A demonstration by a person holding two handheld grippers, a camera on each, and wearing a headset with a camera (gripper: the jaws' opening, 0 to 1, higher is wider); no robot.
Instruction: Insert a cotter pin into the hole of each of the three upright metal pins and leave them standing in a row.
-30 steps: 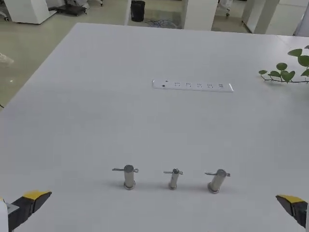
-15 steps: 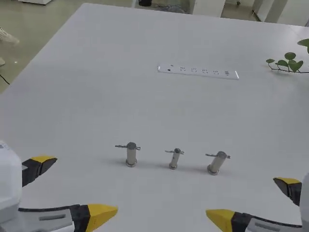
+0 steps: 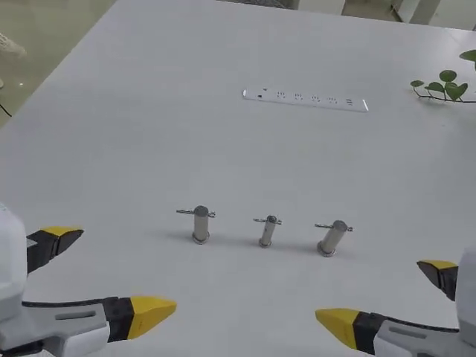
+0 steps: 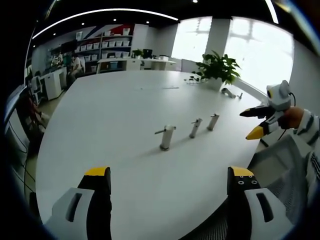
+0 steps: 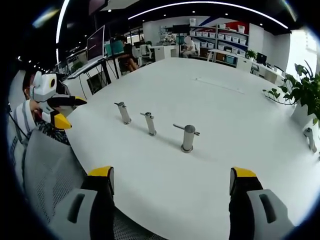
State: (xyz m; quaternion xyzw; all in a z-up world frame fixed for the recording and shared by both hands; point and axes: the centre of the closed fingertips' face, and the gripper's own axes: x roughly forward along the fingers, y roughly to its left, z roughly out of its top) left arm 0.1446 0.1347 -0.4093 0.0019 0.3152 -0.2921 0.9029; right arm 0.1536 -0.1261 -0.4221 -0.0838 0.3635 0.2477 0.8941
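A broad white table (image 3: 223,163) takes up most of the head view, with floor showing beyond its far edge. The left gripper (image 3: 108,273) (image 4: 170,172) hangs over the near left part of the table. Its yellow-tipped jaws are spread wide with nothing between them. The right gripper (image 3: 381,294) (image 5: 172,172) hangs over the near right part, and its jaws are likewise wide apart and hold nothing. Each gripper is well apart from the row of pins. In the left gripper view the right gripper appears at the right side, held in a hand (image 4: 292,117). In the right gripper view the left gripper appears at the left.

A green plant (image 3: 445,83) (image 4: 217,67) (image 5: 300,90) sits at the far right of the table. A white power strip (image 3: 305,100) lies flat across the far middle.

Near the front edge, between the two grippers, three metal pins stand in a row, each on its flanged base. The left pin (image 3: 200,224) (image 4: 166,137) (image 5: 123,113) is the thickest-looking in the head view. The middle pin (image 3: 268,231) (image 4: 195,128) (image 5: 150,123) looks slimmer. The right pin (image 3: 331,238) (image 4: 213,121) (image 5: 188,138) leans to the right in the head view yet looks upright in the right gripper view.

Each pin has a thin wire pin passed crosswise near its top: the left cotter pin (image 3: 195,213), the middle cotter pin (image 3: 266,221) and the right cotter pin (image 3: 332,227). Each sticks out on both sides of its post.
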